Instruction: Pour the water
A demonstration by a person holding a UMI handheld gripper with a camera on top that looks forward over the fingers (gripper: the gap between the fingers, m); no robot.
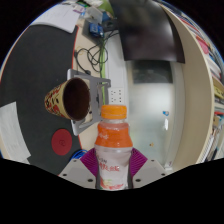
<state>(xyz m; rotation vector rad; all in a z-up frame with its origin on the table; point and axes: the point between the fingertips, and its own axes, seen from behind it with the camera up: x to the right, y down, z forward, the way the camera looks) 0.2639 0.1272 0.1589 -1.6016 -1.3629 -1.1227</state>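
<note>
While the gripper [112, 172] is clenching an orange-capped juice bottle [113, 150] between its pink pads [136, 163], a tipped paper cup [68, 100] is resting just beyond; the bottle's base is cut off from view.

The place looks like an office or lab workroom: a white tabletop [150, 110] carries a dark monitor [145, 30] at its far side, loose cables [93, 55] and small electronic parts lie near it, and a dark mat [35, 70] covers one side
</note>
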